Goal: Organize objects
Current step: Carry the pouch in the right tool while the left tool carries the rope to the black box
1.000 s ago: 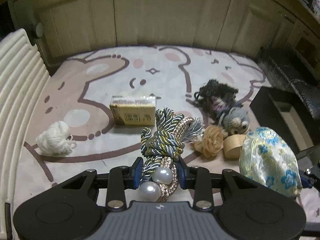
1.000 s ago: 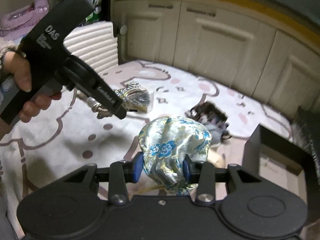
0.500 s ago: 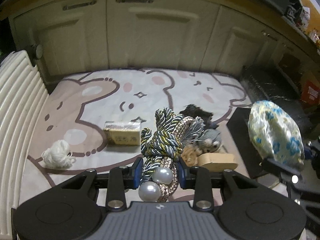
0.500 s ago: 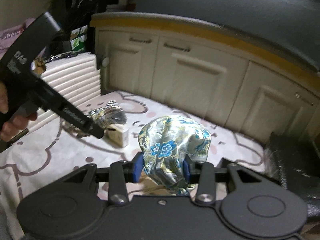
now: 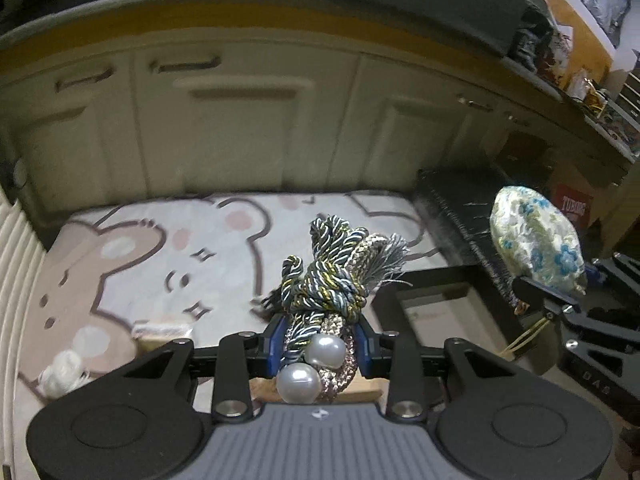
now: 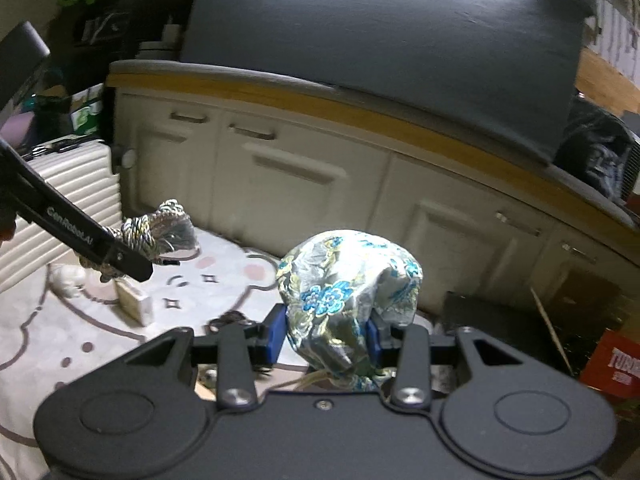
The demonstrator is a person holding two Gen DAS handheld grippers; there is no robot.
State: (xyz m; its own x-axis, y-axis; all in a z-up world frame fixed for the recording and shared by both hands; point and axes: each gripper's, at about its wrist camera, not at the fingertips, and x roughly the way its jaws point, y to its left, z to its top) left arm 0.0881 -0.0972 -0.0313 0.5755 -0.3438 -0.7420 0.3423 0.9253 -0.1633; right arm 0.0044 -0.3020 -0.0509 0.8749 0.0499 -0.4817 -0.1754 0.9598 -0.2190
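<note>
Knotted grey-gold rope tassel [image 5: 328,280] (two pearls) in left tool [image 5: 320,344]

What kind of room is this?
Probably a room in a home: a bear-print play mat covers the floor, cream cabinet doors line the wall, and a ribbed white suitcase stands alongside.

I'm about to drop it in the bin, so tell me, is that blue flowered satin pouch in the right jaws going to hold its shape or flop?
The satin pouch probably flops: its fabric creases and folds over where the right gripper pinches it. The shiny cloth looks slippery. It seems light, standing puffed above the jaws without sagging.
</note>
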